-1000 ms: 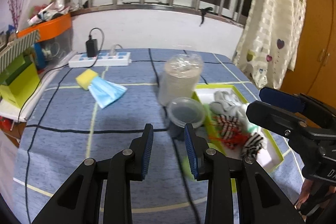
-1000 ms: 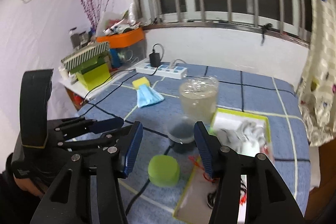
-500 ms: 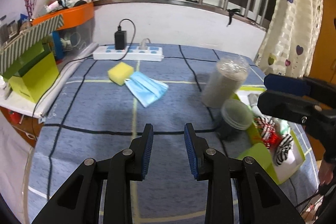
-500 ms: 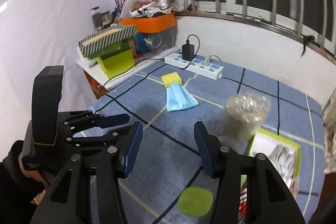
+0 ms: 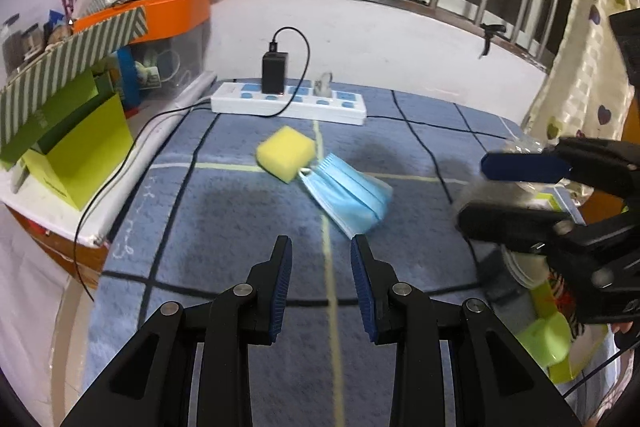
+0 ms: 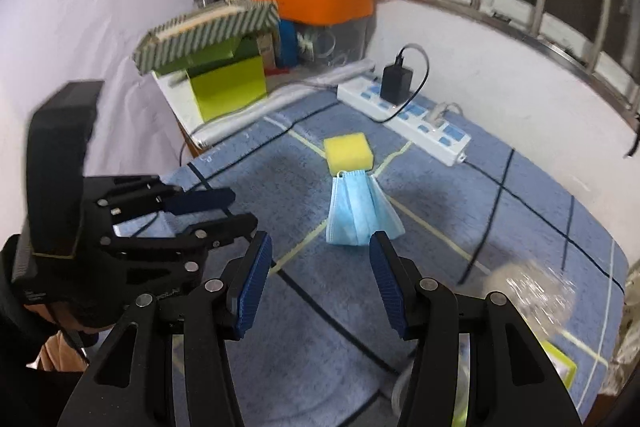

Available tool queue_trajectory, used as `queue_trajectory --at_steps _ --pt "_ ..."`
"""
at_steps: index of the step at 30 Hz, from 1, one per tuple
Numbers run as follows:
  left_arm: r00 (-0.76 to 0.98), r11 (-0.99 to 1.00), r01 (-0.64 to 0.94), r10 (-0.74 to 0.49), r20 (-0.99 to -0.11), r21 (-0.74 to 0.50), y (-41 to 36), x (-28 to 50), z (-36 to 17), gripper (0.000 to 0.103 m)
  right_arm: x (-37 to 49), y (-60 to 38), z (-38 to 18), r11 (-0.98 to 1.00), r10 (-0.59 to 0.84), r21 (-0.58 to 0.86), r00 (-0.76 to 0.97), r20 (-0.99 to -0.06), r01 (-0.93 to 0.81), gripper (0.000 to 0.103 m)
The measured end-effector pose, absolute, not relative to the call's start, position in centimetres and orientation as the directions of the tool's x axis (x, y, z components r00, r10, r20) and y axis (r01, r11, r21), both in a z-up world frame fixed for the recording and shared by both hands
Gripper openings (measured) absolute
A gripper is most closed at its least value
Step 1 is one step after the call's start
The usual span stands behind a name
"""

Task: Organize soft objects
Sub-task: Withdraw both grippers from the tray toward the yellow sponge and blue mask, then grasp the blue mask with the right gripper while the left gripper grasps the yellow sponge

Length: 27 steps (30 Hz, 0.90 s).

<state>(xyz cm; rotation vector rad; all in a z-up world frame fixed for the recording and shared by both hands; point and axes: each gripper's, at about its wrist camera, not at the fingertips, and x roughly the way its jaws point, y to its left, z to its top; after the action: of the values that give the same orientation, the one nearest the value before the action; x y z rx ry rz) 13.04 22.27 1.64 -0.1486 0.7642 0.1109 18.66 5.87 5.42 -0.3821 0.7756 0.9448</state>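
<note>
**Both tongs empty, two soft things still loose**

The left tongs (image 5: 320, 287) stand spread with nothing between the blue pads, low over the blue checked cover of the worktop (image 5: 224, 227). The right tongs (image 6: 318, 279) are spread wider and likewise carry nothing; in the left wrist view they reach in from the right edge.

Take the blue face mask (image 5: 348, 197) as the landmark. It lies flat on the worktop just ahead of both tongs: slightly right of the left pair's line, and almost centred in the right pair's gap, a little beyond the tips. The yellow sponge (image 5: 286, 153) touches the mask's far end, on the side toward the white power strip (image 5: 288, 103).

As to progress, the green-rimmed tray (image 5: 560, 367), right of the mask and partly hidden by the right tongs, seems to hold some striped cloth items already, though blur hides which. The mask and sponge look like what remains to be gathered.
</note>
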Motion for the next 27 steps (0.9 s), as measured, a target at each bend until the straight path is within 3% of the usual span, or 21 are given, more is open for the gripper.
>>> queue_trajectory --at_steps 16,27 --pt "0.686 0.984 -0.151 0.037 -0.727 -0.092 27.2 22.0 -1.0 0.029 27.3 12.3 -0.8 0.579 0.427 0.057 0.244 -0.871 -0.813 0.052" --pt "0.667 0.972 -0.161 -0.019 -0.745 -0.169 30.2 26.6 -3.8 0.037 30.5 14.6 -4.0 0.637 0.338 0.047 0.224 -0.914 -0.769 0.052"
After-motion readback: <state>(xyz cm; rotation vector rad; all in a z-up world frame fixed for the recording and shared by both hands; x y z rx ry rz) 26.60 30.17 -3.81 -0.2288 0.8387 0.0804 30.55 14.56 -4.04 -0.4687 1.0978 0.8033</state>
